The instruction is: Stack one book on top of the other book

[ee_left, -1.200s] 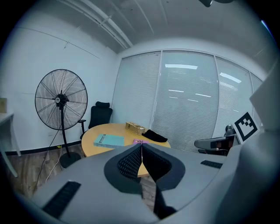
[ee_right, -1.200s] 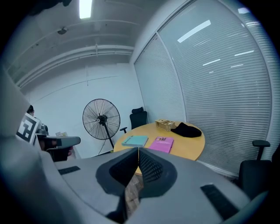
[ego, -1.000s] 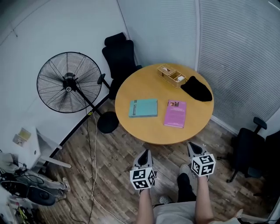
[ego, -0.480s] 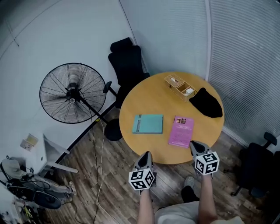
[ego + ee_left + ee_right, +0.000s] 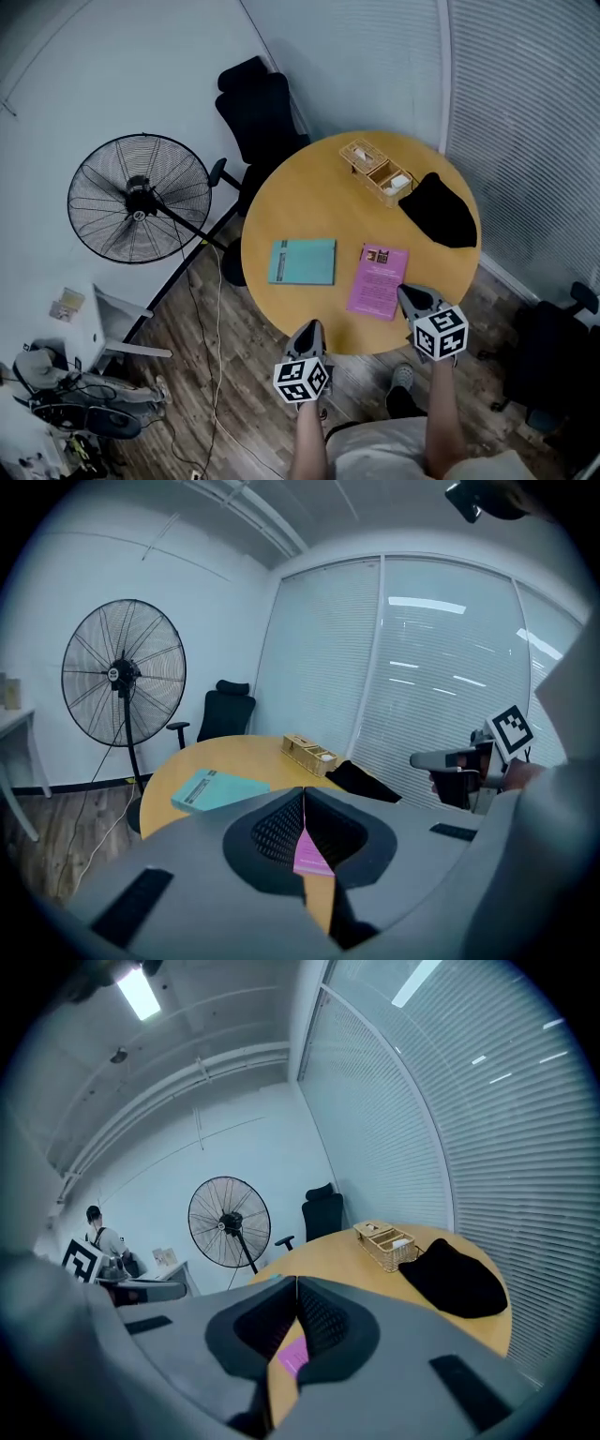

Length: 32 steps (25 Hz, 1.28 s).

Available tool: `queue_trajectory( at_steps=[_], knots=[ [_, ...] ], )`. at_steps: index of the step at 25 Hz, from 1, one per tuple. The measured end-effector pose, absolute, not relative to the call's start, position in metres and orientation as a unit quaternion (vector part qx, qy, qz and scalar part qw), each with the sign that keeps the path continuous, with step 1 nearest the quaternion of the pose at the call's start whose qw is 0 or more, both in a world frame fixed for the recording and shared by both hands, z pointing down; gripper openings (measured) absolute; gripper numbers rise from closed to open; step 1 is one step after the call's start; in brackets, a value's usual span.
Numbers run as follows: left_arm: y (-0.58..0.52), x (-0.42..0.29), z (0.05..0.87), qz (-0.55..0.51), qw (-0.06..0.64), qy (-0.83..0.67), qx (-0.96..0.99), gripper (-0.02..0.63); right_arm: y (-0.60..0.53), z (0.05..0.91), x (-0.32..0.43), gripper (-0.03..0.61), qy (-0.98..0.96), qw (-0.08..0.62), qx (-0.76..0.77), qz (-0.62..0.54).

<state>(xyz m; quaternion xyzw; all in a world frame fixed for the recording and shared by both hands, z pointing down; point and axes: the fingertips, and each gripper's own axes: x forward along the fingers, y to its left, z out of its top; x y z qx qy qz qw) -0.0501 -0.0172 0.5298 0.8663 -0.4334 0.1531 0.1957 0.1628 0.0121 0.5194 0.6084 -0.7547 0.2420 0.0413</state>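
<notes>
A teal book (image 5: pixel 302 262) and a pink book (image 5: pixel 378 280) lie flat side by side on the round wooden table (image 5: pixel 309 197). The teal book (image 5: pixel 217 789) also shows in the left gripper view, and a sliver of the pink book (image 5: pixel 312 853) shows between that gripper's closed jaws. My left gripper (image 5: pixel 310 332) hovers shut and empty at the table's near edge, below the teal book. Shut and empty too, my right gripper (image 5: pixel 410 297) hangs over the table's near edge just right of the pink book (image 5: pixel 292 1357).
A wicker tray (image 5: pixel 377 170) and a black cloth (image 5: pixel 441 212) sit at the table's far right. A standing fan (image 5: pixel 138 199) is to the left, a black office chair (image 5: pixel 259 105) behind the table, another chair (image 5: pixel 553 347) at the right. A cable runs over the wooden floor (image 5: pixel 202 347).
Both grippers have moved forward from over the floor to the table's near edge; the right one now reaches over the edge beside the pink book. The jaws stayed shut.
</notes>
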Motion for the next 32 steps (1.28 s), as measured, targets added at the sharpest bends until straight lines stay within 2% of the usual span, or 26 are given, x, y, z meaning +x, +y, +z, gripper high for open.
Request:
queue_trajectory(
  at_steps=[8, 15, 25, 32],
  knots=[
    [-0.03, -0.051, 0.545, 0.168, 0.207, -0.468, 0.843, 0.029, -0.006, 0.555, 0.181, 0.021, -0.748, 0.027, 0.596, 0.292],
    [-0.047, -0.04, 0.567, 0.164, 0.226, -0.455, 0.846, 0.028, -0.035, 0.566, 0.172, 0.021, -0.755, 0.036, 0.589, 0.286],
    [-0.094, -0.014, 0.598, 0.195, 0.229, -0.424, 0.854, 0.028, -0.081, 0.59, 0.195, 0.021, -0.731, 0.109, 0.615, 0.276],
    [-0.106, 0.003, 0.65, 0.243, 0.251, -0.387, 0.853, 0.029, -0.07, 0.659, 0.205, 0.025, -0.69, 0.137, 0.619, 0.349]
  ],
)
